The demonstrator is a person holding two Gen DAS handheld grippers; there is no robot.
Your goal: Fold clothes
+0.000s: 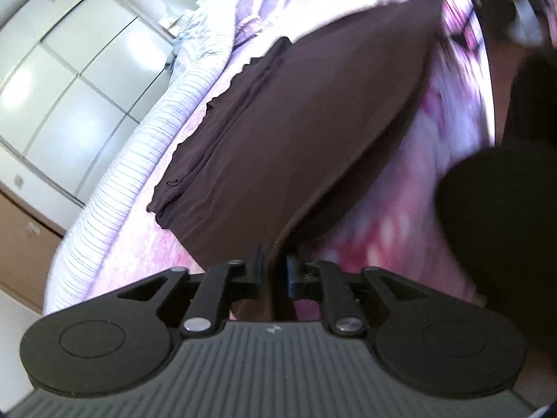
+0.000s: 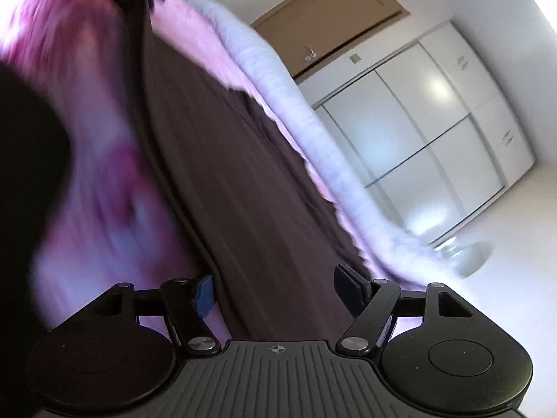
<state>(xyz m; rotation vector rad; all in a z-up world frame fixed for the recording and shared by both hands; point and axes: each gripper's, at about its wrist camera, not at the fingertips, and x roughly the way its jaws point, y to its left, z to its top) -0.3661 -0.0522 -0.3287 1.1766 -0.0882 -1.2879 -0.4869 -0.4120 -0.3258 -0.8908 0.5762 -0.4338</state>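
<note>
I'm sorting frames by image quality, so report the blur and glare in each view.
Left wrist: brown garment fairly sharp, pink bedspread smeared at right, glare on the white wardrobe. Right wrist: motion blur across garment and bedspread, wardrobe glare, strong fisheye bending in both.

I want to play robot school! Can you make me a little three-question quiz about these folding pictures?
1. True or false: the left gripper has brown garment cloth between its fingers.
2. What lies under the garment? A) pink bedspread B) wooden table C) green rug
3. Fill in: the right gripper has its jaws ____.

Key: 1 true. 2 A. 3 open, standing wide apart, with the garment's near end between them but not pressed.
</note>
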